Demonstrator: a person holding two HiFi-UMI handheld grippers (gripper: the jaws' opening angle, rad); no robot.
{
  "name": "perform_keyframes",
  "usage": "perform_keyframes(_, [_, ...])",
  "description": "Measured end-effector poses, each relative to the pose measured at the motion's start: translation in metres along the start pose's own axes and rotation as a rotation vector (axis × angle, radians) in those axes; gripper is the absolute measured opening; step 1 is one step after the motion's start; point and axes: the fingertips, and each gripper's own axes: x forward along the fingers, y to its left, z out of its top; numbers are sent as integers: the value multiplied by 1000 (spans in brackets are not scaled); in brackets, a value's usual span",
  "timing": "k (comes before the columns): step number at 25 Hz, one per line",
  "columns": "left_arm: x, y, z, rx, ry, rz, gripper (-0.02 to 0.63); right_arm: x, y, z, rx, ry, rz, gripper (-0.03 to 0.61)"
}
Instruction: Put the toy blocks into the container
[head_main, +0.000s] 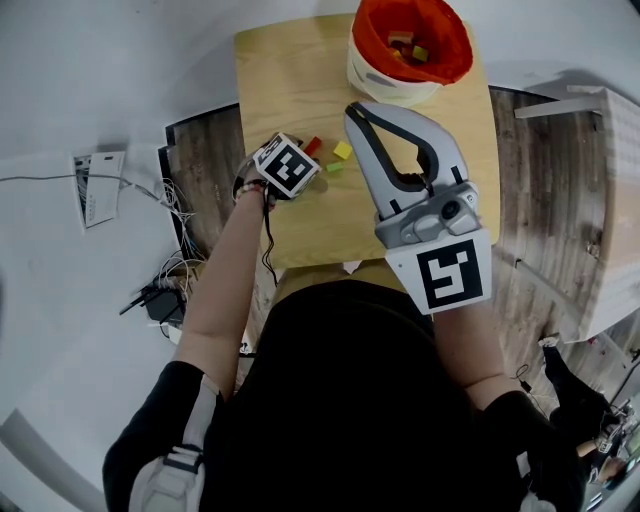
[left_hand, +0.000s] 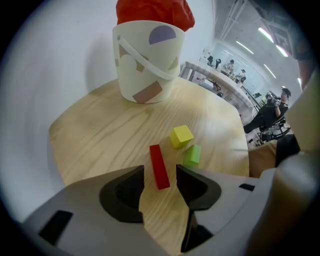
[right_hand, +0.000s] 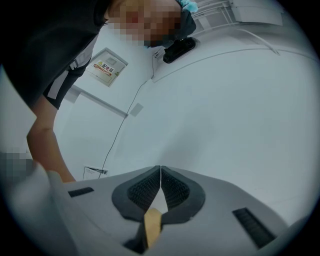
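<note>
A thin red block (left_hand: 159, 166) lies on the wooden table (left_hand: 100, 135), between the jaws of my left gripper (left_hand: 160, 170). The jaws stand open, with a gap on each side of the block. Just beyond lie a yellow cube (left_hand: 181, 136) and a green block (left_hand: 192, 155). The container, a pale bucket (left_hand: 147, 60) with a red lining, stands at the table's far side. In the head view it (head_main: 410, 50) holds several blocks. My right gripper (head_main: 352, 108) hovers above the table near the bucket, shut with nothing in it (right_hand: 160, 170).
The table (head_main: 300, 70) is small, with its edges close on all sides. Cables and a power strip (head_main: 165, 295) lie on the floor to the left. A white shelf unit (head_main: 610, 200) stands to the right. People sit at desks (left_hand: 225, 75) far behind.
</note>
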Motion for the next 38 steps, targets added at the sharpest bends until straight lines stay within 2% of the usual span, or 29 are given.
perform_keyframes(5, [10,3,-1,-22,13,10,207,-1,2,-2,-1,11,11,31])
perform_keyframes(6, [11,7,-1,-21,8,35,187,-2,2,-3,-1,14,11,31])
perform_keyframes(7, [11,12,-1,-21,0,63,87,-2,2,-3,-2,16,11,31])
perform_keyframes(8, [11,15,-1,-24,-6,81,80,-2,1,-4,-3,18,11,31])
perform_keyframes(20, [-1,19,3,-35,-45,115,78,-5,2,3,-9,-1,16,31])
perform_keyframes(26, [-38,20,22,-21,-175,161,78,-4,4,15,-26,-20,14,31])
perform_keyframes(38, [-176,8,66,46,-508,322,78,-3,14,45,-49,-64,2,31])
